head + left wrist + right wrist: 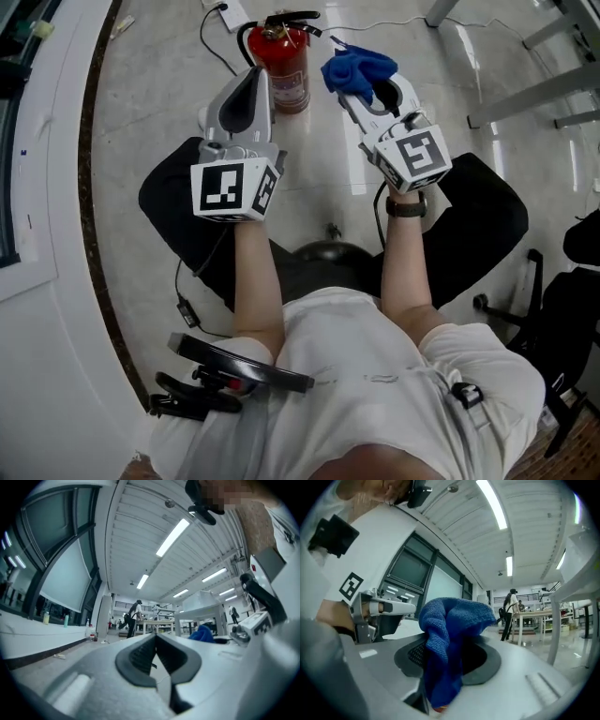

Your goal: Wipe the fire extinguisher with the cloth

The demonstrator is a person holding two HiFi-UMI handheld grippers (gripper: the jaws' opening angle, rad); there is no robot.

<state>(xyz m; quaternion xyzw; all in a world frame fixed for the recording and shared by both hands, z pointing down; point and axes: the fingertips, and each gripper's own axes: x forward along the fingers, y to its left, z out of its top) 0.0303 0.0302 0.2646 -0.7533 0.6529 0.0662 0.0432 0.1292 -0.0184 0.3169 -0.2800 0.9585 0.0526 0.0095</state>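
Note:
A red fire extinguisher stands upright on the pale floor, straight ahead in the head view. My left gripper hovers just to its left and nearer side, jaws shut with nothing between them. My right gripper is to the right of the extinguisher, shut on a crumpled blue cloth. The cloth bunches up over the pads in the right gripper view. Neither gripper view shows the extinguisher, and the cloth is apart from it.
A white power strip with a cable lies on the floor behind the extinguisher. Table legs stand at the upper right. A black seat is under the person. A curved ledge runs along the left. A distant person walks by tables.

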